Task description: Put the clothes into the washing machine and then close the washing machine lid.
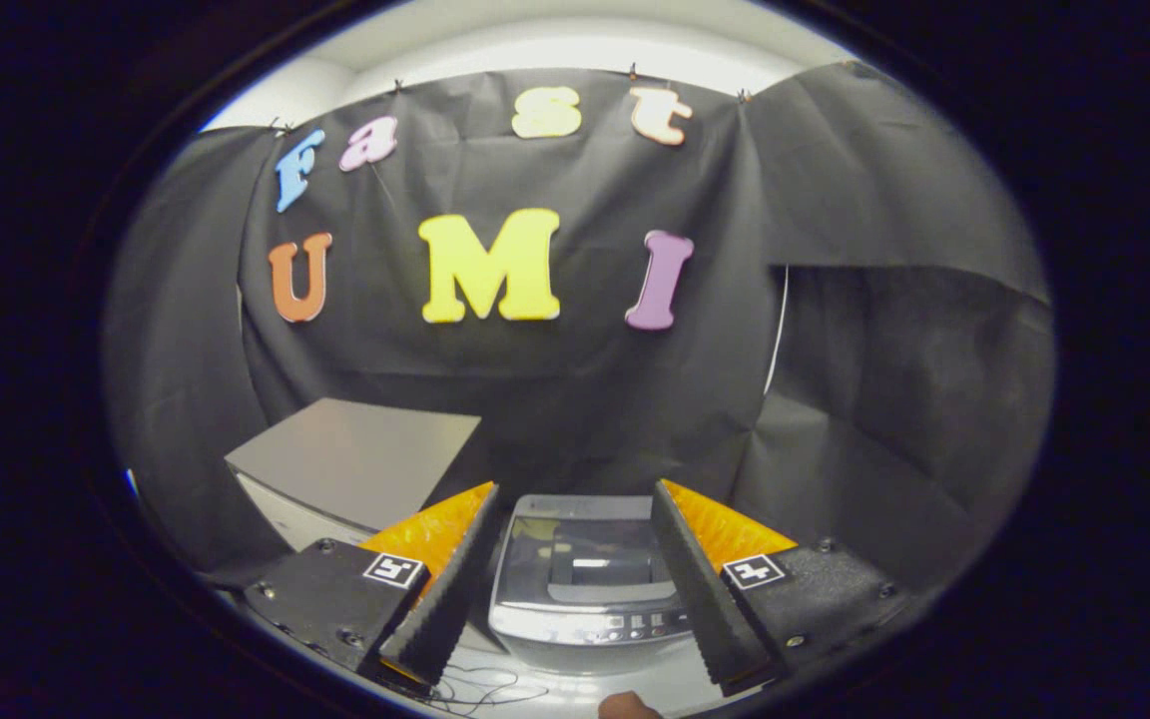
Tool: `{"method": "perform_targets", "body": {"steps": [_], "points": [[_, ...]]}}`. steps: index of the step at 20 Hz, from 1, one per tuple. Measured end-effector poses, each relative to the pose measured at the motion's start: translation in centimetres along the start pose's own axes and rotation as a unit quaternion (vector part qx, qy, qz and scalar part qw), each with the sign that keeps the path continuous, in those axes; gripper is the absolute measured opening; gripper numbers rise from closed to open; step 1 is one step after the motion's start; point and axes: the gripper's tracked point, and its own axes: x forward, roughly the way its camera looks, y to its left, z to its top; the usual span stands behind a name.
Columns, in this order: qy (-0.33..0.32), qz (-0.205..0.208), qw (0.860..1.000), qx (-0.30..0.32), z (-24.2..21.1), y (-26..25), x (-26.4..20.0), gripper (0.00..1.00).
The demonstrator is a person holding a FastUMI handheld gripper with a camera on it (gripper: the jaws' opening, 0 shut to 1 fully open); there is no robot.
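A small grey washing machine (585, 589) stands on a white surface, seen between and just beyond my two fingers. Its dark, see-through lid (600, 559) lies flat and shut on top, with a row of buttons along its near edge. My gripper (575, 494) is open, with the orange-backed black fingers (450, 584) spread wide on either side of the machine and nothing between them. They hang above and in front of the machine, not touching it.
A grey-topped box (355, 464) stands left of the machine, against the black cloth wall. A thin cable (480, 689) lies on the white surface near the left finger. A small brownish thing (627, 707) shows at the near edge below the machine.
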Motion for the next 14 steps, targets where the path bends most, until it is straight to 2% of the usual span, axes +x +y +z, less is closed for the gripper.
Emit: {"method": "perform_targets", "body": {"steps": [5, 14], "points": [[-0.095, 0.031, 0.995, -0.023, 3.8, -0.7, -5.0, 0.96], [-0.145, 0.018, 0.989, -0.019, 2.3, -6.1, -12.0, 0.98]]}}
